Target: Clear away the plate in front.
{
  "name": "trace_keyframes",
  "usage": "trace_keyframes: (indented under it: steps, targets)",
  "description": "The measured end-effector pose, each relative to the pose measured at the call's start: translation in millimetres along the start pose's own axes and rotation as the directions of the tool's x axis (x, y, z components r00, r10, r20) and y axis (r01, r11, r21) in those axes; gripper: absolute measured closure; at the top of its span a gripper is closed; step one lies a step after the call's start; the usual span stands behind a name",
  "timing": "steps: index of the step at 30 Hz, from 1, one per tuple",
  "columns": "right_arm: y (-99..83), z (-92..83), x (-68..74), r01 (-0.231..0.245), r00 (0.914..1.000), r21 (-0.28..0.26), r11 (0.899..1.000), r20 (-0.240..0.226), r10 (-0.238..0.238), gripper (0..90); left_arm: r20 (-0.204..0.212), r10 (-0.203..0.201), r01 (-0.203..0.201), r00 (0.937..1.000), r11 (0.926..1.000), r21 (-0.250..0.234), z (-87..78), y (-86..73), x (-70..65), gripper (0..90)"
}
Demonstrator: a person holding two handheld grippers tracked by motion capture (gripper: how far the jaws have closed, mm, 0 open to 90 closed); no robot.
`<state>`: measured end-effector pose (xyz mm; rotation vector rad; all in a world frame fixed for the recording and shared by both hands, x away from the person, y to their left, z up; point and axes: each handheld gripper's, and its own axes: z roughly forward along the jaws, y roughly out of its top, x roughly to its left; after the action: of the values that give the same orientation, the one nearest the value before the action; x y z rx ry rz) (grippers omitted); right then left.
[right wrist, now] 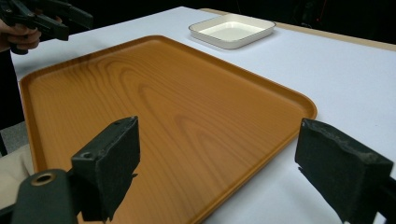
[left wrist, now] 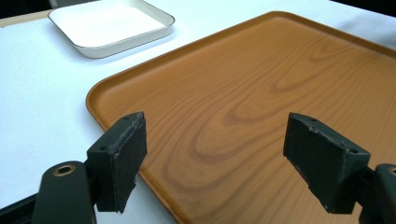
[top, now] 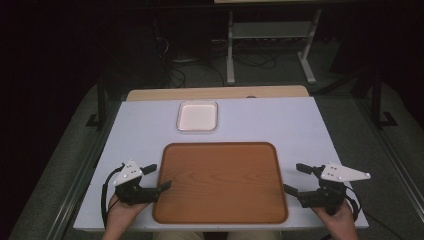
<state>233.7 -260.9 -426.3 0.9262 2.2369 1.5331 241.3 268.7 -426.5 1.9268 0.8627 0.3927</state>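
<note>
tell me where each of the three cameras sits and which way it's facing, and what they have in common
High view: above the person's side, facing forward and down on the white table; both hands enter from the bottom with the left gripper and right gripper.
Left gripper view: rides on the left gripper, looking across the wooden tray toward the white dish; its own open jaws show.
Right gripper view: rides on the right gripper, facing across the tray; its own open jaws show, with the left hand beyond.
Shared: all three show the tray and the dish.

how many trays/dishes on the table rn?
2. The wooden tray lies at the near middle, between the left hand-held gripper and right hand-held gripper. The white dish sits just beyond it. Nothing seems hidden.
</note>
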Motion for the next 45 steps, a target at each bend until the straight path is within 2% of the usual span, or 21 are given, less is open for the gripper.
trace_keyframes:
  steps: [16, 25, 31, 38, 45]
  targets:
    - [0.3, 0.2, 1.1, 0.001, 1.0, 0.002, 1.0, -0.003, -0.001, 13.3, 0.01, 0.02, -0.02, 0.9998, 0.9997, -0.012, 2.6, 7.0, -0.4, 21.1]
    - [0.2, -0.8, 0.6, -0.001, 1.0, -0.005, 1.0, 0.003, 0.001, 13.3, 0.051, 0.017, -0.016, 0.9985, 0.9997, -0.019, 5.9, 12.4, -2.1, 21.1]
    - [0.1, -2.8, 0.2, -0.005, 0.9999, -0.016, 1.0, 0.01, 0.005, 13.3, 0.053, 0.02, -0.021, 0.9984, 0.9997, 0.009, 9.5, 16.6, 1.0, 20.2]
    - [-0.2, -2.6, -0.3, -0.006, 0.9999, -0.016, 1.0, 0.011, 0.007, 13.3, 0.066, 0.017, -0.018, 0.9977, 0.9998, 0.01, 11.1, 23.8, 4.8, 20.3]
    - [-0.8, -2.4, -2.0, -0.009, 0.9999, -0.02, 1.0, 0.007, 0.009, 13.3, 0.075, 0.033, -0.035, 0.9966, 0.9991, 0.026, 19.0, 35.2, 8.5, 20.7]
